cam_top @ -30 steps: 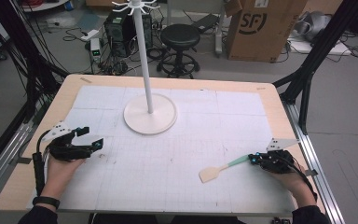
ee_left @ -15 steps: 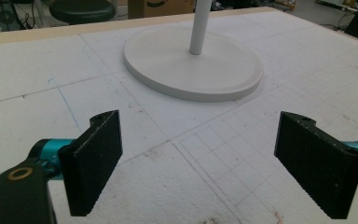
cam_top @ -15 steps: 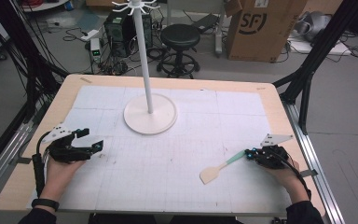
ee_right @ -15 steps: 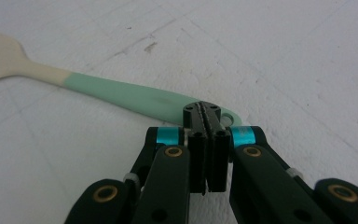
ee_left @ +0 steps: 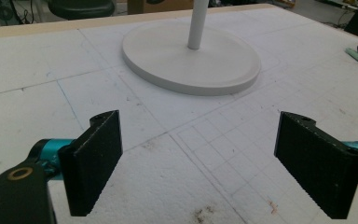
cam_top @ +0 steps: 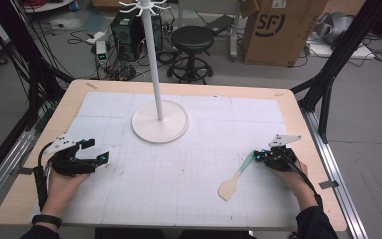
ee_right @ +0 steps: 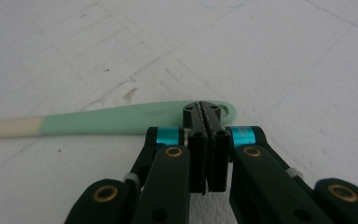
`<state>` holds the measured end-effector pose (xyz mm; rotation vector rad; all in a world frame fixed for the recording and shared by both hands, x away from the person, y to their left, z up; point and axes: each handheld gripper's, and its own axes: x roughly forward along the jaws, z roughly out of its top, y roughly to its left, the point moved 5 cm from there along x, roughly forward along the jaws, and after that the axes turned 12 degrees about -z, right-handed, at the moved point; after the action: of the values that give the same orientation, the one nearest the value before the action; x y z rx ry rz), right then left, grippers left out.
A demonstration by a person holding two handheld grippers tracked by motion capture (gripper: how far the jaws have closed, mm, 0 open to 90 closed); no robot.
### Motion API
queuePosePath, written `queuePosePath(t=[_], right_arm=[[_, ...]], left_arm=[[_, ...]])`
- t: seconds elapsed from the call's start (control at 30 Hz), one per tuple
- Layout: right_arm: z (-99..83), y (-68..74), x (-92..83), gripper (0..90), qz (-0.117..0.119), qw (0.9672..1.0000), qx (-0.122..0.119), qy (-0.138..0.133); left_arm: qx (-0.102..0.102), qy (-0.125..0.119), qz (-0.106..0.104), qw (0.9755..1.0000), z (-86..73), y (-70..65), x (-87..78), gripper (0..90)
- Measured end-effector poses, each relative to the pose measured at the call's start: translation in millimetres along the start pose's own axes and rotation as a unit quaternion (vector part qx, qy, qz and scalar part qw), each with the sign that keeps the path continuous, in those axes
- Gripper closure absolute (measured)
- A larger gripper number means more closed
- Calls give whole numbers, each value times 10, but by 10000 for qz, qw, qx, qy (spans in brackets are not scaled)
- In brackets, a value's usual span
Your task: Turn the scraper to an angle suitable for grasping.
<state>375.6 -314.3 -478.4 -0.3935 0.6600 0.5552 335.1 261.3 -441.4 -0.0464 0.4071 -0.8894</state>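
A spatula (cam_top: pixel 236 177) with a mint-green handle and a cream blade lies flat on the white mat at the right. Its handle end (ee_right: pixel 112 119) lies right at the tips of my right gripper (cam_top: pixel 256 157). In the right gripper view that gripper (ee_right: pixel 206 109) has its pads pressed together with nothing between them. The tips stand against the rounded handle end. My left gripper (cam_top: pixel 97 150) rests low over the mat at the left. Its jaws are wide open and empty (ee_left: pixel 214 163).
A white stand with a round base (cam_top: pixel 160 122) (ee_left: pixel 191 60) and a tall pole sits at the middle back of the mat. The wooden table edge (cam_top: pixel 318 164) runs close to the right hand. A stool and boxes stand on the floor beyond.
My right gripper has slid left and away along the mat. The spatula's handle end has swung with it, so the spatula now lies at a steeper angle. The left hand has stayed put.
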Motion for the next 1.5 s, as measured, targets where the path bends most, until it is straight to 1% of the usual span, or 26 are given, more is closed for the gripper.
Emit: queuePosePath(t=[0.17, 0.23, 0.4, 0.5, 0.53, 0.63, 0.77, 0.8, 0.83, 0.87, 0.93, 0.97, 1.0, 1.03, 1.07, 1.1, 1.13, 1.17, 1.23, 1.3, 1.33, 1.37, 1.4, 1.43, 1.47, 1.5], right_arm=[[112, 25, 94, 893, -29, 9999, -137, 95], [158, 36, 126, 893, -21, 9998, -139, 165], [236, 63, 193, 894, -47, 9996, -206, 202], [303, 87, 240, 893, -49, 9992, -206, 329], [368, 132, 288, 893, -58, 9989, -258, 383], [463, 237, 370, 894, -30, 9986, -371, 365], [522, 303, 406, 894, 65, 9984, -381, 412], [550, 350, 424, 894, 104, 9981, -461, 389], [550, 350, 424, 894, 104, 9981, -461, 389], [579, 413, 439, 894, 252, 9977, -505, 368], [611, 482, 454, 894, 319, 9969, -623, 352], [622, 525, 454, 894, 396, 9965, -630, 385], [640, 561, 463, 893, 460, 9957, -722, 350], [640, 561, 463, 893, 460, 9957, -722, 350], [651, 598, 462, 893, 460, 9953, -767, 383], [673, 639, 466, 862, 523, 9945, -837, 350], [673, 639, 466, 862, 523, 9945, -837, 350], [680, 652, 445, 780, 462, 9943, -910, 323], [687, 637, 425, 760, 458, 9944, -912, 261], [705, 563, 284, 698, 537, 9961, -690, 100], [705, 563, 284, 698, 537, 9961, -690, 100], [713, 477, 163, 605, 556, 9975, -419, -146], [710, 430, 96, 564, 510, 9979, -246, -299], [710, 430, 96, 564, 510, 9979, -246, -299], [681, 327, -28, 463, 400, 9970, 136, -643], [681, 327, -28, 463, 400, 9970, 136, -643]], left_arm=[[-19, -18, -2, 10000, 4, -6, -11, 156], [-14, -40, -4, 10000, 8, -7, -13, 156], [-23, -37, -20, 10000, 7, -12, -10, 156], [-18, -28, -24, 10000, 5, -14, -8, 156], [-16, -24, -23, 10000, 5, -13, -8, 156], [-18, -29, -30, 10000, 6, -17, -10, 156], [-4, -6, -41, 10000, 4, -18, -16, 156], [-8, -1, -43, 10000, 3, -18, -16, 156], [-6, -3, -44, 10000, 2, -18, -15, 156], [-6, -5, -50, 10000, 1, -19, -14, 156], [2, -10, -61, 10000, 2, -24, -11, 156], [12, -5, -63, 10000, 3, -27, -12, 156], [21, -8, -66, 10000, 4, -29, -12, 156], [21, -7, -68, 10000, 4, -29, -11, 156], [20, -6, -64, 10000, 4, -28, -11, 156], [16, -7, -51, 10000, 3, -24, -13, 156], [16, -7, -51, 10000, 3, -24, -13, 156], [15, -12, -56, 10000, 4, -24, -16, 156], [20, -21, -47, 10000, 6, -21, -24, 156], [9, -18, -32, 10000, 3, -13, -33, 156], [19, -10, -24, 10000, 1, -10, -38, 156], [19, -26, -13, 10000, 0, -8, -42, 156], [12, -27, -10, 10000, -3, -8, -50, 156], [6, -49, 1, 10000, -4, -9, -55, 156], [10, -60, 8, 10000, -5, -8, -62, 156], [9, -73, 16, 10000, -4, -7, -72, 156]])
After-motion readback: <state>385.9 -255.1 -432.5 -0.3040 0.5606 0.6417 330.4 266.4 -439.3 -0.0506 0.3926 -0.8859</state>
